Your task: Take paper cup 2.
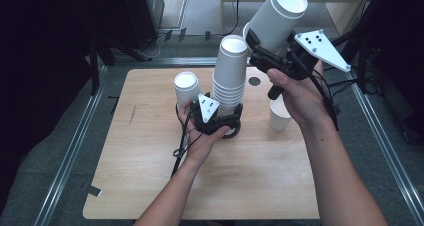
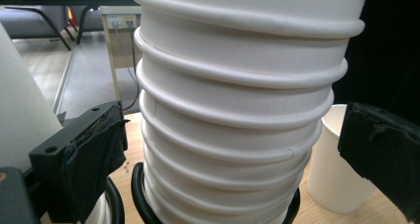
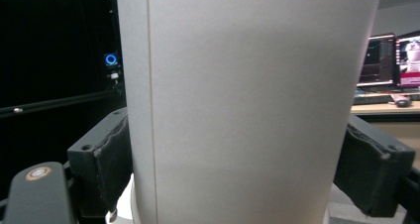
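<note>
**cupstacker:** Holding one white paper cup (image 1: 278, 16) up in the air with my right gripper (image 1: 260, 53) right now. The jaws are clamped on its side wall, one pad on each flank, and the cup is tilted with its open mouth pointing up and away from me. In the right gripper view the cup wall sits squarely between the two black pads (image 3: 111, 162), both pressed against it.

**benchrat:** And the other hand?

**cupstacker:** My left gripper (image 1: 220, 120) is down at the table (image 1: 150, 186), at the foot of the stack of cups (image 1: 230, 76). Its jaws are spread wide, straddling the stack. In the left gripper view there's a visible gap between each pad and the ribbed rims, so nothing is squeezed there. The stack stands upright in a black ring (image 2: 141, 196) right in front of that gripper.

**benchrat:** So where's the lifted cup compared to the stack?

**cupstacker:** Above it and off to the side of my right gripper, clear of the top rim, not touching it.

**benchrat:** Anything else close by?

**cupstacker:** A single cup (image 1: 186, 88) stands just beside the left gripper, on the far side from my right hand (image 1: 295, 93). Another cup (image 1: 279, 117) sits on the table below my right hand.
</note>
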